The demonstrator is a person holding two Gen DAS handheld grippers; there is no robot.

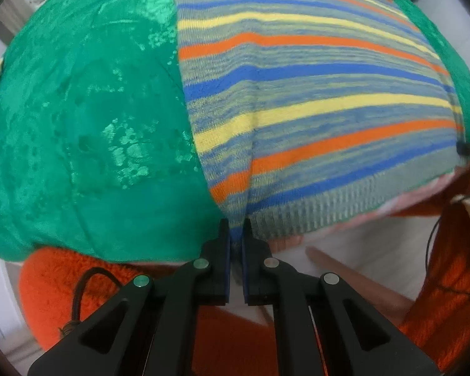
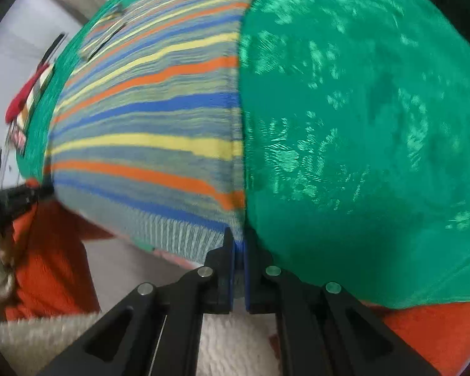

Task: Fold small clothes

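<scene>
Sweater (image 1: 313, 100) in orange, yellow, blue and grey-green stripes lies flat on a shiny green cloth (image 1: 78, 131) that covers the table. In the left wrist view it fills the frame from twelve to four o'clock, with its ribbed hem (image 1: 304, 216) running along the near edge toward five o'clock. The green cloth takes up the side from seven to eleven o'clock.

The left gripper (image 1: 236, 235) sits at six o'clock, its two black fingers (image 1: 222, 244) drawn almost together, with only a narrow gap between the blue pads. A pinch of the sweater's hem corner is caught between them, and the fabric rises from the tips in a crease toward twelve o'clock.

In the right wrist view the sweater (image 2: 147, 131) lies from eight to twelve o'clock and the green cloth (image 2: 360, 144) from one to five o'clock. The right gripper (image 2: 239, 244) is at six o'clock, its fingers (image 2: 225, 250) likewise nearly closed, clamped on the opposite hem corner where the sweater's side edge meets the ribbing (image 2: 178, 235).

An orange fuzzy fabric (image 1: 56, 285) shows below the table edge at seven o'clock in the left view, and a white fleecy fabric (image 2: 47, 335) at seven o'clock in the right view. At nine o'clock in the right view the other gripper's black frame (image 2: 12, 200) is partly visible, blurred.
</scene>
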